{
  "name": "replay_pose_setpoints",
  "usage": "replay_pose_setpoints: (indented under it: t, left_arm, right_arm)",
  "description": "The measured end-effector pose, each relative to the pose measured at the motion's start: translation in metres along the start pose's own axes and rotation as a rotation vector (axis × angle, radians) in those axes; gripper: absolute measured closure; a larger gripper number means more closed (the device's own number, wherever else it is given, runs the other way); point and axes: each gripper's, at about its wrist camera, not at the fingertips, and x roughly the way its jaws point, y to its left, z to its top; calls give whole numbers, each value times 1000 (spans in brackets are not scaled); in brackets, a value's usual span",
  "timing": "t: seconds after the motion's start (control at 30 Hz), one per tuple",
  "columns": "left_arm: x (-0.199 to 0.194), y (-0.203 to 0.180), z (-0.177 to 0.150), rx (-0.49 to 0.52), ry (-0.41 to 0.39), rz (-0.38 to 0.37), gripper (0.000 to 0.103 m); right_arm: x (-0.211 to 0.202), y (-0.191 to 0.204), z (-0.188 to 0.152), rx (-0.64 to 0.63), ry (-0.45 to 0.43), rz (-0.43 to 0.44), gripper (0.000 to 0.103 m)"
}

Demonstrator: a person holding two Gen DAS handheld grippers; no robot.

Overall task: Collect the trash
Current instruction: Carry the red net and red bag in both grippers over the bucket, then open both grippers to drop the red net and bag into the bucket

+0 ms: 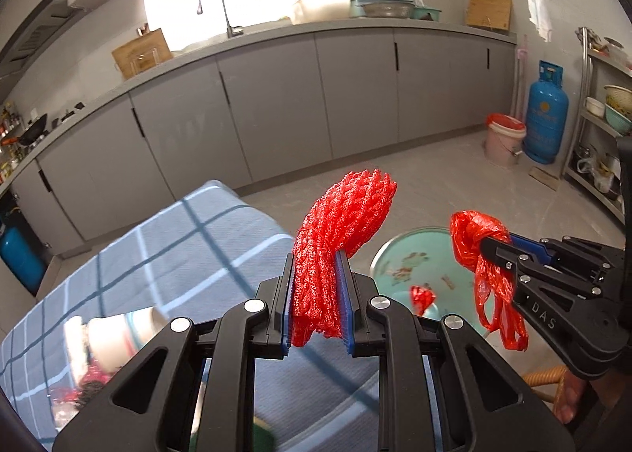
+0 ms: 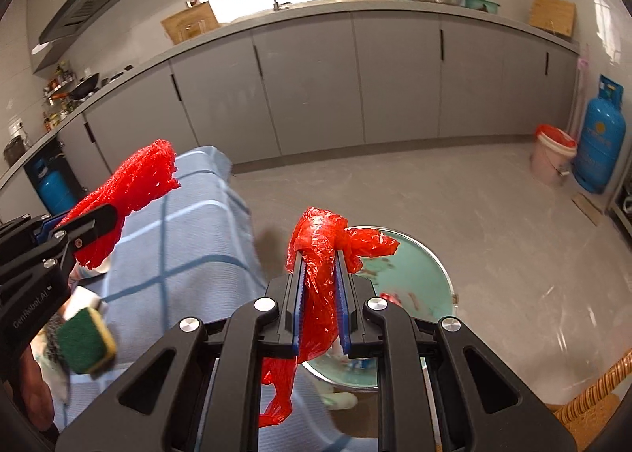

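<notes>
My left gripper [image 1: 316, 258] is shut on a red foam net sleeve [image 1: 339, 223], which sticks up past the fingertips; the same net [image 2: 130, 183] shows at the left of the right wrist view. My right gripper [image 2: 318, 254] is shut on a crumpled red plastic bag [image 2: 320, 290] that hangs down between the fingers, and that bag [image 1: 484, 254] appears at the right of the left wrist view. Both are held above the edge of a table with a blue checked cloth [image 1: 166, 254]. Below them on the floor stands a teal enamel basin [image 2: 414, 278] with small scraps inside.
On the cloth lie a green and yellow sponge [image 2: 85, 345] and a white cup [image 1: 118, 333] on its side. Grey kitchen cabinets [image 1: 276, 104] run along the back. A pink bucket with a red liner [image 1: 503, 138] and a blue gas cylinder [image 1: 547, 116] stand at the far right. A wicker chair [image 2: 592, 396] is near right.
</notes>
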Motion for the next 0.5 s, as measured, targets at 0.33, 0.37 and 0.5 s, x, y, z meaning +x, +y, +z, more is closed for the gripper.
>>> replay_pose_setpoints:
  t: [0.33, 0.37, 0.5]
  left_arm:
    - [37, -36, 10, 14, 40, -63, 83]
    - [40, -40, 11, 15, 43, -72, 83]
    - [56, -52, 14, 11, 64, -102, 83]
  right_arm:
    - [20, -35, 0, 37, 7, -30, 87]
    - [23, -36, 0, 39, 9, -33, 87]
    - [37, -45, 1, 40, 22, -44, 87]
